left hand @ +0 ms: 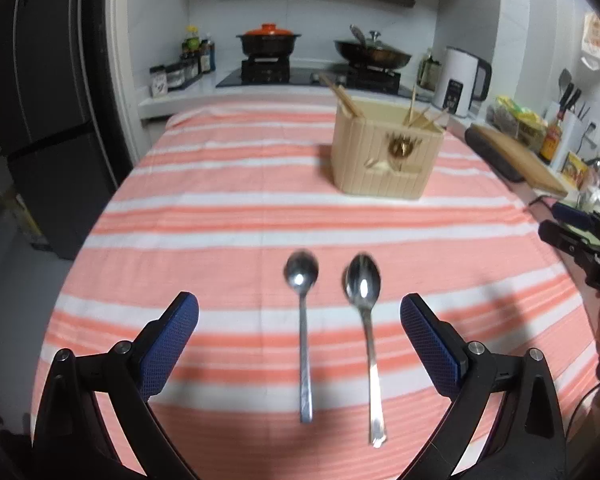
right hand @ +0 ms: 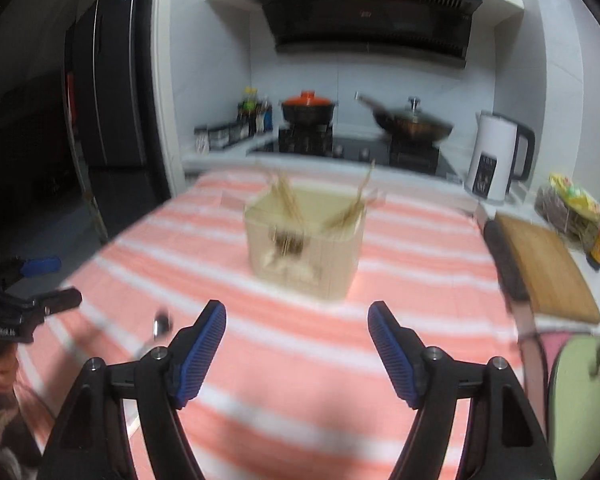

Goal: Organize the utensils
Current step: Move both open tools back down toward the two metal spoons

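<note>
Two steel spoons, the left spoon (left hand: 302, 312) and the right spoon (left hand: 365, 316), lie side by side on the striped tablecloth (left hand: 220, 240), bowls pointing at the beige utensil holder (left hand: 384, 152) farther back, which has chopsticks (left hand: 342, 94) sticking out. The left gripper (left hand: 299, 312) is spread wide with both spoons lying in the gap, pads touching neither. The right gripper (right hand: 297, 322) is spread too, nothing in it, just bare cloth below.
</note>
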Tool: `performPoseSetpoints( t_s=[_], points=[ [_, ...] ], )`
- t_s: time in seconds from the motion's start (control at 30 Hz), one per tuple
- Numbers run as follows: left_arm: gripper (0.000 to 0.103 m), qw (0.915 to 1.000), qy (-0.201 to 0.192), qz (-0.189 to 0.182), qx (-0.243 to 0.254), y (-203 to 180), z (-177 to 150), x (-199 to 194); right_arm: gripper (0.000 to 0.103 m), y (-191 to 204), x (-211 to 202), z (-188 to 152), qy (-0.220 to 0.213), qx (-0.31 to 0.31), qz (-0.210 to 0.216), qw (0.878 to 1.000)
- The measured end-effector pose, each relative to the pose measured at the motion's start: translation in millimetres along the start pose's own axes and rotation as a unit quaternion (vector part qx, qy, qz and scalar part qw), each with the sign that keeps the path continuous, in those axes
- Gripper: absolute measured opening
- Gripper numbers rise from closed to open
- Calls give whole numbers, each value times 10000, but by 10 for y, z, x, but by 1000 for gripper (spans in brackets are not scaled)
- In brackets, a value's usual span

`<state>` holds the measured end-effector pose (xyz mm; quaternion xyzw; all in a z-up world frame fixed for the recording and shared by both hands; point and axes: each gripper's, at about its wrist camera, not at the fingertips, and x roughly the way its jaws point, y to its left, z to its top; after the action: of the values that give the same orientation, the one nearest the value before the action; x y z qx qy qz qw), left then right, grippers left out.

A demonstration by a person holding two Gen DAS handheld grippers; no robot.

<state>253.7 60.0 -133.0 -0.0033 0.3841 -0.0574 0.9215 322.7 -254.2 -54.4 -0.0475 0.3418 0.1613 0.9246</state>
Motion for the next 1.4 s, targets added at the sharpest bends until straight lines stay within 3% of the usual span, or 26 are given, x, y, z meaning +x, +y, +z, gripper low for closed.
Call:
performPoseSetpoints(
  t_s=[0.13, 0.3, 0.5, 0.67, 0.83, 0.93, 1.07, 1.17, 1.23, 1.3, 1.33, 1.4],
  points=[
    [101, 9995, 120, 290, 0, -1, -354, 7, 75, 259, -66, -590, 325, 82, 69, 9994],
    [101, 9987, 132, 490, 32, 2, -446, 37, 75, 410, -74, -907, 422, 242, 3, 9988],
    [101, 9973, 78, 720, 142, 77, -461, 60, 75, 609, 20, -995, 610, 189, 14, 9980],
    [101, 9957, 52, 897, 223, 152, -457, 98, 75, 792, 185, -901, 753, 231, 276, 9965],
    [101, 9953, 113, 951, -118, 440, -471, 136, 75, 997, 465, -656, 952, 413, 559, 9930],
    [101, 9952, 127, 906, -344, 575, -482, 135, 57, 1186, 717, -498, 1136, 409, 671, 9904],
    [101, 9951, 83, 900, -411, 631, -496, 108, 43, 1392, 1185, -450, 1617, 492, 561, 9840],
    [101, 9952, 81, 886, -398, 632, -515, 97, 42, 1508, 1361, -518, 1799, 405, 356, 9822],
    [101, 9954, 100, 870, -390, 629, -525, 115, 42, 1588, 1359, -548, 1699, 163, 156, 9852],
    [101, 9956, 147, 853, -366, 617, -537, 154, 27, 1599, 1337, -564, 1644, 12, -53, 9864],
    [101, 9956, 178, 850, -351, 600, -538, 173, 15, 1576, 1326, -572, 1625, -13, -72, 9867],
    [101, 9959, 214, 819, -306, 572, -541, 205, 10, 1483, 1290, -587, 1607, 33, -184, 9868]
  ],
)
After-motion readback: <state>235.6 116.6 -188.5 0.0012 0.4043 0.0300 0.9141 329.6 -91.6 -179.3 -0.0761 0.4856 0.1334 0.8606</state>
